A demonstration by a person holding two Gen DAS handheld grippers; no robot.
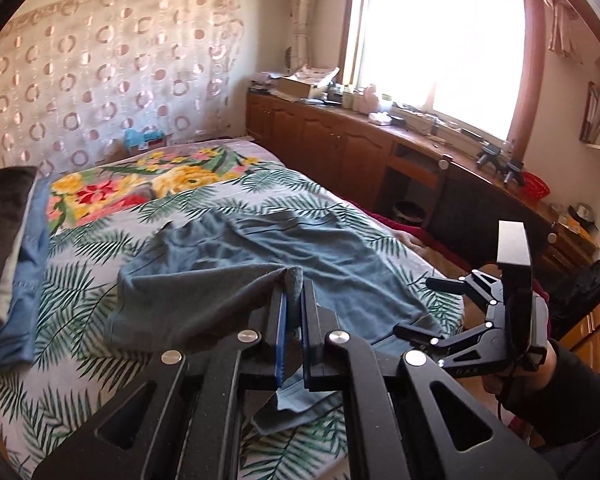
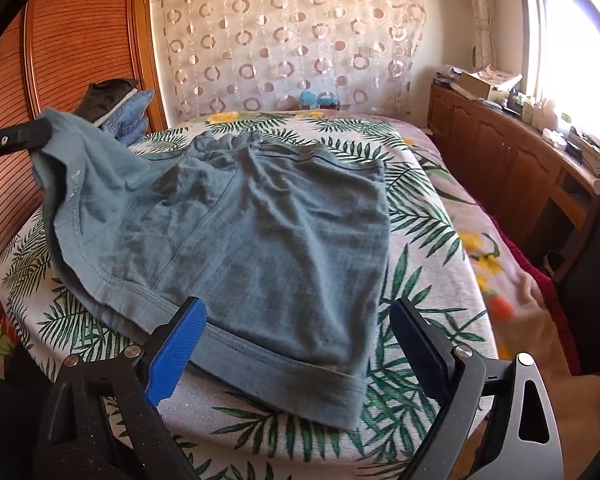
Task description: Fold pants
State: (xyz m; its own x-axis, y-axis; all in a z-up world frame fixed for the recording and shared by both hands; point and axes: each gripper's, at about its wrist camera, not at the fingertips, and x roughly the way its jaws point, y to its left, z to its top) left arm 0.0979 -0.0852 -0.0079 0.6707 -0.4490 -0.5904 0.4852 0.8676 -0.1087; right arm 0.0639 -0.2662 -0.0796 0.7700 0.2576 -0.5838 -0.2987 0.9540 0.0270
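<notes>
I have the left gripper pinching 1 hem corner of the pants, lifted off the bed; the rest lies flat there. My right gripper hangs spread over the near hem. I'd carry the corner across, edges matched. Soft, wrinkly blue-grey knit, stitched hems.

Slate-blue pants lie on a bedspread printed with green fern leaves and yellow and red flowers, before a curtain of pinkish rings.
</notes>
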